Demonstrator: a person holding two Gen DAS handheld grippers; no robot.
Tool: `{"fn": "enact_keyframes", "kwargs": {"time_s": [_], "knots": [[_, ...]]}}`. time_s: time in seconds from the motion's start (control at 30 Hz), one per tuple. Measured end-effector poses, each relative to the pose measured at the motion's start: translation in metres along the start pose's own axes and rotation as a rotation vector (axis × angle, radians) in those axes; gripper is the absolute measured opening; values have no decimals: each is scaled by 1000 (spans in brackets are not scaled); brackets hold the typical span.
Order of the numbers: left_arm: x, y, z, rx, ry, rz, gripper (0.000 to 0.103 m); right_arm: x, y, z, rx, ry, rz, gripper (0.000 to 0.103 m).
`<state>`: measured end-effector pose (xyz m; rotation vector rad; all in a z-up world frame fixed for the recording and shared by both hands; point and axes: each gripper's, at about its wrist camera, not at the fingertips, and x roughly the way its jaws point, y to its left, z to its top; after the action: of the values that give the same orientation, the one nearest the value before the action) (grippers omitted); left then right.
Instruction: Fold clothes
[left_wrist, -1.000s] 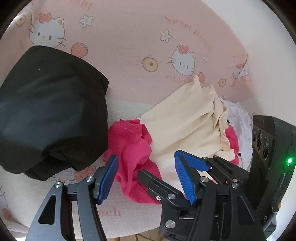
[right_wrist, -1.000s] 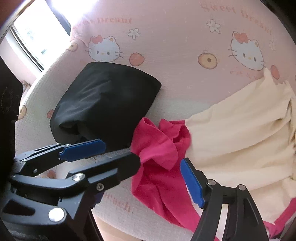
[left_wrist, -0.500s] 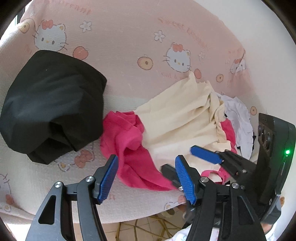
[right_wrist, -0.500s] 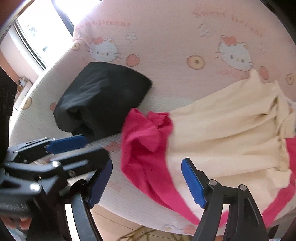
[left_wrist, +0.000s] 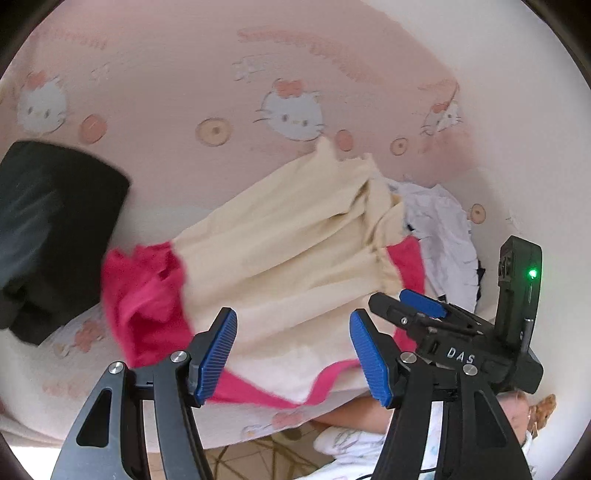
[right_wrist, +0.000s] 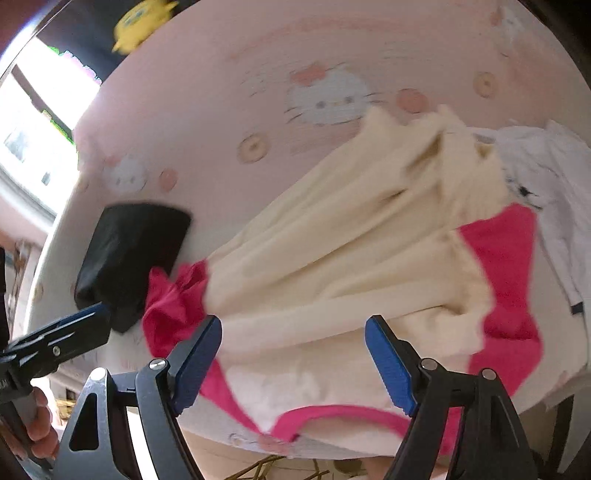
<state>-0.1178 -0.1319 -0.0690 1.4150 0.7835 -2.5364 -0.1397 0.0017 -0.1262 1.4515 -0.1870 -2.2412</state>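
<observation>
A crumpled cream garment (left_wrist: 288, 251) lies over a pink one (left_wrist: 144, 295) on the cat-print cover. My left gripper (left_wrist: 293, 354) hovers open above the cream cloth's near edge, with nothing between its pads. The right gripper (left_wrist: 406, 306) shows just to its right. In the right wrist view my right gripper (right_wrist: 295, 365) hangs over the same cream garment (right_wrist: 351, 258), its jaws opening and empty. The pink cloth (right_wrist: 506, 280) shows at both ends. A folded black garment (right_wrist: 133, 251) sits to the left, and one finger (right_wrist: 85, 317) of the left gripper shows beside it.
A white garment (left_wrist: 443, 236) lies at the right end of the pile. The pink cat-print cover (left_wrist: 221, 92) ends in a front edge just below the grippers, with tiled floor (left_wrist: 258, 461) beneath. A person's leg (left_wrist: 354, 417) is below that edge. A window (right_wrist: 26, 140) is at the left.
Both grippers have swung right along the pile, from the black bundle and pink cloth to over the cream garment. The right gripper's jaws stand wider, and it now shows beside the left one.
</observation>
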Motion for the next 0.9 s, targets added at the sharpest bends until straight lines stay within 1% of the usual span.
{"fn": "enact_keyframes", "kwargs": {"time_s": [0.07,0.13,0.17,0.27,0.33,0.4,0.43,0.47,0.53,0.67,0.7,0.77,0.8,0.87,0.9], "knots": [[7,-13,5,10,-4,10,61,-5,-14,5,14,-7,-13,85],[15,-24,8,17,-9,26,61,-8,-29,6,49,-24,-30,85],[19,-25,5,7,-3,19,61,-8,-35,2,75,-28,-22,85],[30,-24,-4,-39,22,-13,61,-6,-52,-16,178,-44,77,85],[38,-20,-11,-94,28,-24,61,-4,-65,-27,245,-73,142,85],[45,-19,-17,-132,31,-56,61,-4,-74,-29,280,-64,123,85],[48,-20,-20,-140,36,-79,61,-7,-78,-28,284,-64,99,85],[51,-22,-22,-143,34,-106,61,-12,-82,-27,284,-66,80,85],[55,-28,-20,-138,27,-135,61,-23,-91,-22,262,-56,64,86],[69,-50,-11,-105,31,-107,61,-35,-121,-8,266,0,-27,86],[74,-56,-8,-98,33,-107,61,-37,-135,-5,295,2,-52,86],[89,-70,-2,-92,50,-117,61,-36,-162,-2,369,-2,-75,86],[99,-77,1,-92,66,-122,61,-35,-178,-4,420,-13,-66,86],[116,-89,6,-85,95,-128,61,-28,-205,-10,505,-35,-8,86],[126,-97,8,-80,108,-133,61,-23,-218,-16,553,-30,21,86]]}}
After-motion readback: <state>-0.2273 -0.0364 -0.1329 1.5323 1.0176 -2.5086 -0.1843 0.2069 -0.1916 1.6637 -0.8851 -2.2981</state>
